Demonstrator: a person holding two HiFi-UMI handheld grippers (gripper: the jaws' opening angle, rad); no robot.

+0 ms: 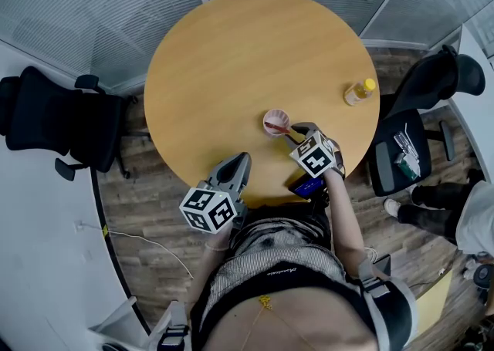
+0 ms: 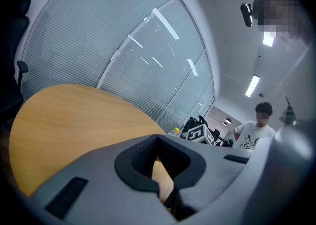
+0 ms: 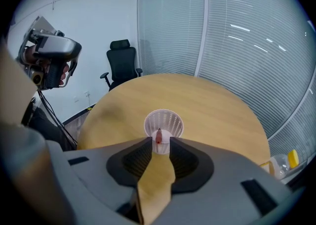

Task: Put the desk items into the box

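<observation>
Red pen leans in white slotted cup.

Left gripper held close to the body, its jaws pressed together. Right arm stretched forward, right gripper level, its jaws a little apart.

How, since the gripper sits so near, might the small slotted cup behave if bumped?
The slotted cup looks thin, pierced plastic, so probably light and easily slid. The red pen-like item leaning over its rim may help tip it toward the right gripper.
</observation>
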